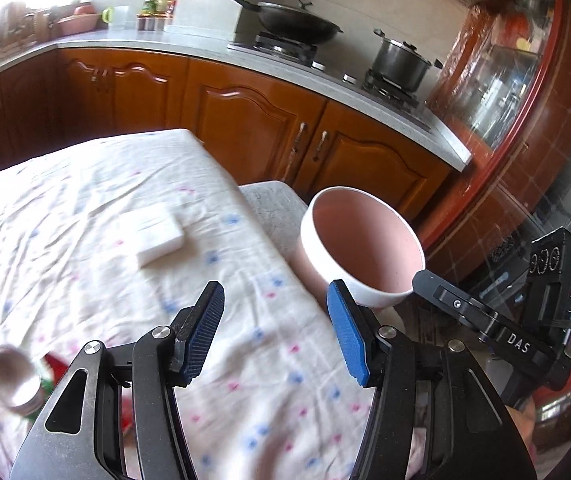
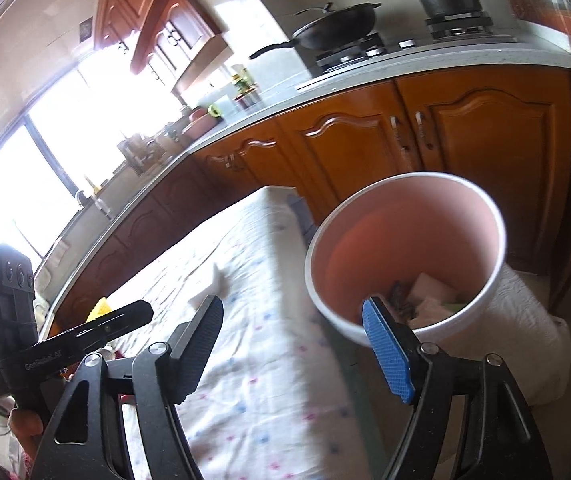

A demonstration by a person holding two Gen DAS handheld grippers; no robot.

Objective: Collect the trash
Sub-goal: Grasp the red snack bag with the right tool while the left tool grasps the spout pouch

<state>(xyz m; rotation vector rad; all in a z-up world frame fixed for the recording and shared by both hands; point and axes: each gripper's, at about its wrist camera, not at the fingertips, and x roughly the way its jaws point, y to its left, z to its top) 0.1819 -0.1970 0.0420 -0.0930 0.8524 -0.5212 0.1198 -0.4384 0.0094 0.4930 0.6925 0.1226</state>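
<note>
Wooden cabinets [image 1: 245,120] back a table [image 1: 85,200] under floral cloth.

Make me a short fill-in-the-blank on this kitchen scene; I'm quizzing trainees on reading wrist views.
1. The bin is white outside and ____ inside.
2. On the stove, the wok stands beside a steel ____.
3. Both the left gripper and the right gripper hold ____.
4. The white block lies on the ____.

Missing words: pink; pot; nothing; tablecloth
</note>
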